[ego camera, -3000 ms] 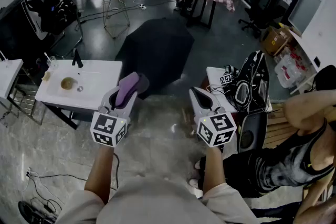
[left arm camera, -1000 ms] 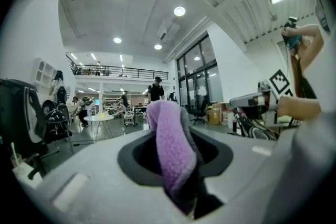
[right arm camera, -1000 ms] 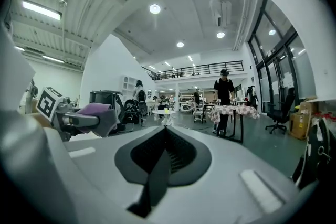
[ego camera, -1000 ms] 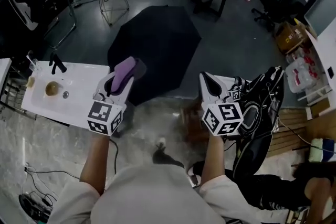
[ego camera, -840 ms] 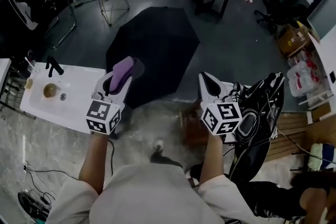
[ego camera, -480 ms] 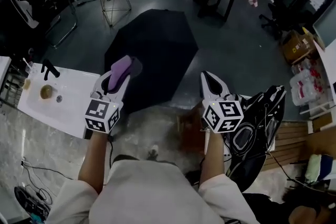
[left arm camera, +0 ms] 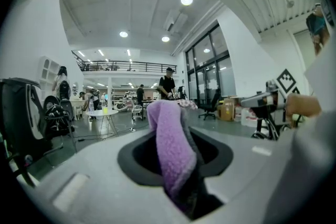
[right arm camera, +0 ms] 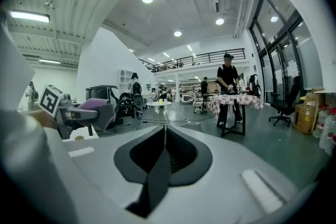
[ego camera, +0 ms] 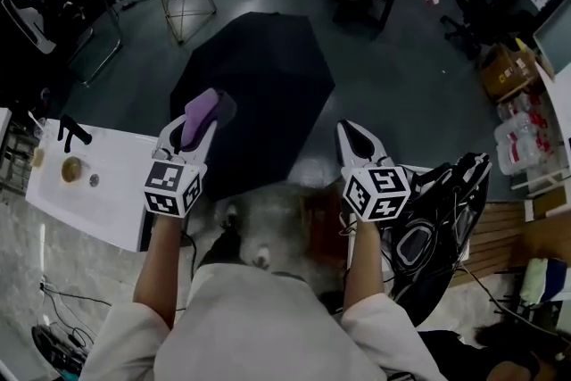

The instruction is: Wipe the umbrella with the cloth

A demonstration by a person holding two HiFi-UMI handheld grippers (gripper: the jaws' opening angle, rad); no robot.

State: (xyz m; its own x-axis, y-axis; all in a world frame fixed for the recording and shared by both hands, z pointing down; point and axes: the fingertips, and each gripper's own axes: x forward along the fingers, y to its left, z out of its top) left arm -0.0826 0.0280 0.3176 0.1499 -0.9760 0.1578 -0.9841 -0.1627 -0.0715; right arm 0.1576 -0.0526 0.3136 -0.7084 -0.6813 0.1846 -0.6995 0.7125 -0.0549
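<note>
**Head view.** The left tool (ego camera: 211,103) is clenched on the cloth (ego camera: 198,113), a purple pile fabric. The cloth's long axis runs along the jaws, and its free end projects past the tips toward the umbrella (ego camera: 259,76). The right tool (ego camera: 349,128) is level with the left one and well apart from it. The umbrella is black and lies open on the dark floor (ego camera: 401,76), canopy side up. It is ahead of both tools, and its near edge passes behind the left tool's tip. The canopy outline is somewhat longer in the direction away from the person. The shaft and handle are hidden, so which way it points cannot be told. A white desk (ego camera: 98,183) stands at the umbrella's near left.

**Left gripper view.** The cloth (left arm camera: 170,155) stands upright between the jaws, which press on it from both sides. It fills the gap and rises above the tips.

**Right gripper view.** The right tool's (right arm camera: 164,136) jaws meet along one line and are only starting to part, with nothing between them. At the left edge, the left tool (right arm camera: 79,113) appears with the cloth (right arm camera: 94,104) lying lengthwise in it.
</note>
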